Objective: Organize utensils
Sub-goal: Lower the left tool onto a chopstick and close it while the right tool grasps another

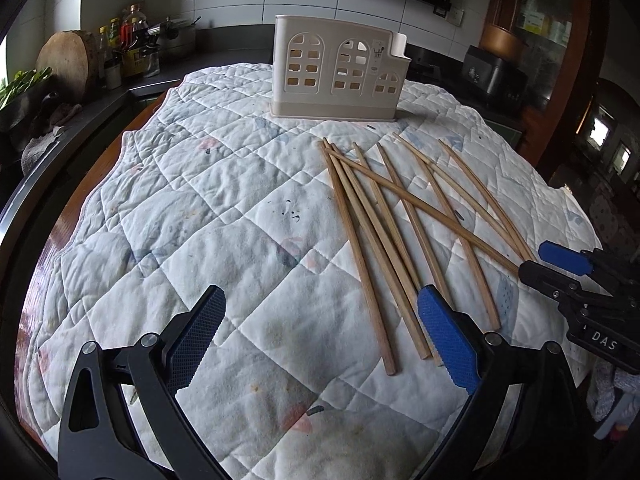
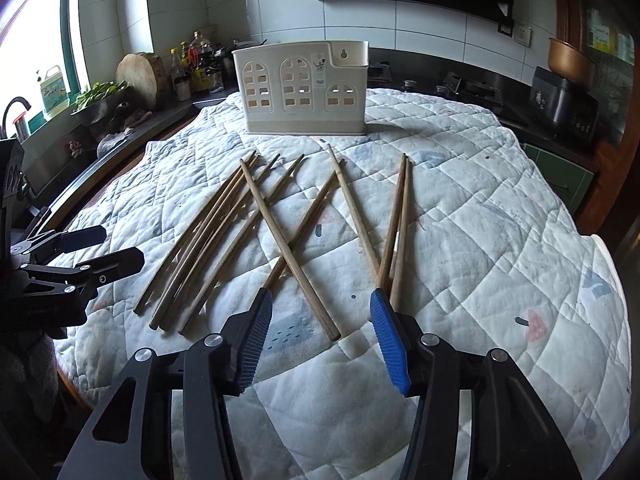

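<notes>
Several wooden chopsticks (image 1: pixel 404 216) lie loose and crossed on a white quilted cloth (image 1: pixel 224 208); they also show in the right wrist view (image 2: pixel 280 232). A beige utensil holder (image 1: pixel 338 70) with window cutouts stands upright behind them, also in the right wrist view (image 2: pixel 304 88). My left gripper (image 1: pixel 320 312) is open and empty, low over the cloth, left of the chopsticks' near ends. My right gripper (image 2: pixel 320 304) is open and empty, just before the near ends of the chopsticks. Each gripper shows in the other's view, the right one (image 1: pixel 556 260) and the left one (image 2: pixel 100 248).
The cloth covers a round wooden table (image 1: pixel 92 176). A dark counter behind holds bottles (image 2: pixel 192 64), a round wooden board (image 2: pixel 140 76), greens and a sink at left, a stove (image 2: pixel 468 88) and a cooker (image 2: pixel 560 100) at right. A white tiled wall stands behind.
</notes>
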`<action>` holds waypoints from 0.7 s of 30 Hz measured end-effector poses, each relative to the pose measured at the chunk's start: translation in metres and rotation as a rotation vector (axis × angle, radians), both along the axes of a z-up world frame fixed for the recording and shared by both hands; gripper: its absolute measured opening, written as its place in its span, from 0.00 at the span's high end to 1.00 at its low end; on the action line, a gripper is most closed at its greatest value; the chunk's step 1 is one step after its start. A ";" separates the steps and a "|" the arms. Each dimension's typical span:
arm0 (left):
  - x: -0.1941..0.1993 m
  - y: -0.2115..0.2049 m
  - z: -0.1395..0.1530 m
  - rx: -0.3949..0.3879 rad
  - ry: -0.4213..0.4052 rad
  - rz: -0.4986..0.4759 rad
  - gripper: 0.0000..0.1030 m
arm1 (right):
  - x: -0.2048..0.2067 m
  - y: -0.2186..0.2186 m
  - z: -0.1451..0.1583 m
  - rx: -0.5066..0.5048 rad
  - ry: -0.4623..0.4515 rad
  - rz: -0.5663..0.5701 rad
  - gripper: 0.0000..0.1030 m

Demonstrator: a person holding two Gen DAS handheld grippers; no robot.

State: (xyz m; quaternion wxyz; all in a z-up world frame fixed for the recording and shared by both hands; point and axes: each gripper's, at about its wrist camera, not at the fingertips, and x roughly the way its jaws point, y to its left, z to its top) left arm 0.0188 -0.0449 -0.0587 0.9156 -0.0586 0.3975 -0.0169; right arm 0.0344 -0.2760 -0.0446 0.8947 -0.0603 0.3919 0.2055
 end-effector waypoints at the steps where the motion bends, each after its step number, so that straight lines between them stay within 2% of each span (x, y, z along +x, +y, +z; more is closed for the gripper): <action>1: 0.001 -0.001 -0.001 0.001 0.005 -0.003 0.12 | 0.003 0.002 -0.001 -0.007 0.002 0.012 0.54; 2: 0.003 -0.002 -0.002 -0.005 0.017 -0.010 0.22 | 0.005 0.003 -0.003 -0.008 0.005 0.025 0.56; 6: 0.008 -0.003 -0.009 -0.029 0.048 -0.012 0.22 | 0.013 0.010 -0.008 -0.002 0.025 0.079 0.60; 10: 0.012 -0.006 -0.012 -0.031 0.066 -0.020 0.32 | 0.021 0.013 -0.015 -0.015 0.038 0.104 0.69; 18: 0.020 -0.014 -0.014 -0.061 0.089 -0.046 0.62 | 0.025 0.010 -0.022 0.004 0.052 0.106 0.78; 21: 0.021 -0.017 -0.015 -0.046 0.091 -0.043 0.70 | 0.026 0.009 -0.021 0.007 0.051 0.107 0.81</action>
